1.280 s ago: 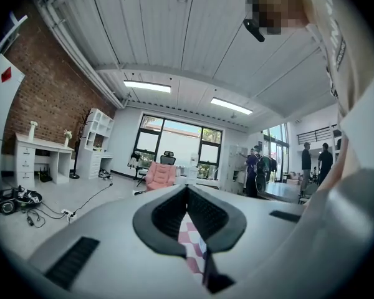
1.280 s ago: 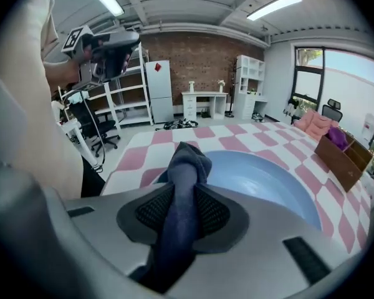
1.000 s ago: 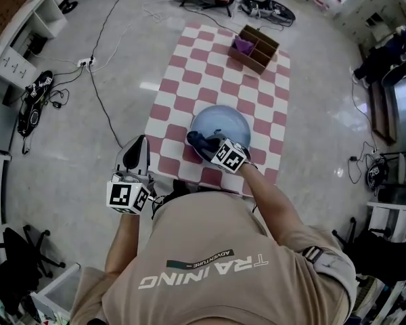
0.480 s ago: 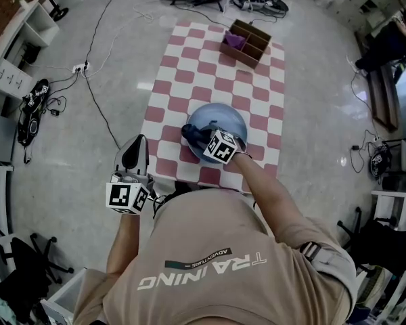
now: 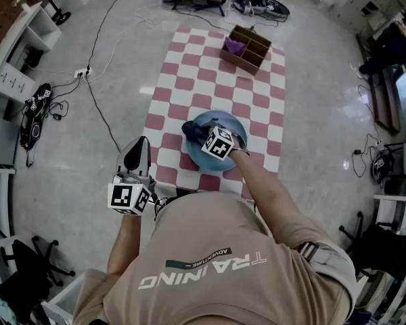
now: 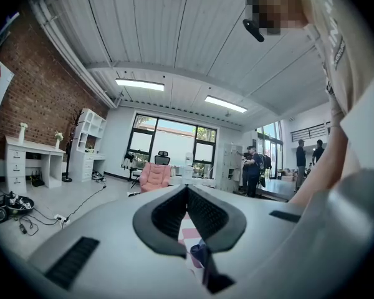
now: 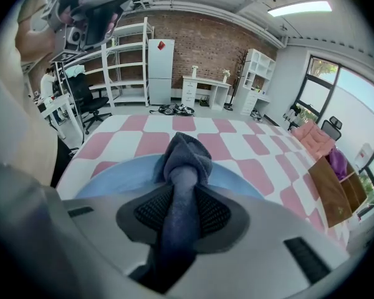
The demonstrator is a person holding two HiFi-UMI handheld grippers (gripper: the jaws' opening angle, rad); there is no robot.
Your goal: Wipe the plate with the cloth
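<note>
Right gripper [image 7: 181,189] is clenched on the dark blue-grey fabric cloth [image 7: 186,154]. The cloth runs up between the ribbed pads and bunches into a wad past the tips. The wad sits on the near-left part of the round pale blue plate [image 5: 233,124], which lies on the pink-and-white checked tablecloth [image 5: 189,66] close to the person's edge. Left gripper [image 5: 137,149] hangs off the table's left side, jaws closed together with nothing in them, so as far as I can see nothing pins the plate. My read is that this is mid-wipe. To do it well, contact through the wad only and keep the hard jaw tips off the glaze. Load mostly downward, since too much sideways drag could skate the plate on the tablecloth. Use overlapping passes from the centre out to the rim, including the far side, which looks untouched from here. Hold the clamp firm, because the cloth is a narrow twist between the pads and could pull through. The brown wooden compartment box [image 5: 247,48] at the far end is well clear
</note>
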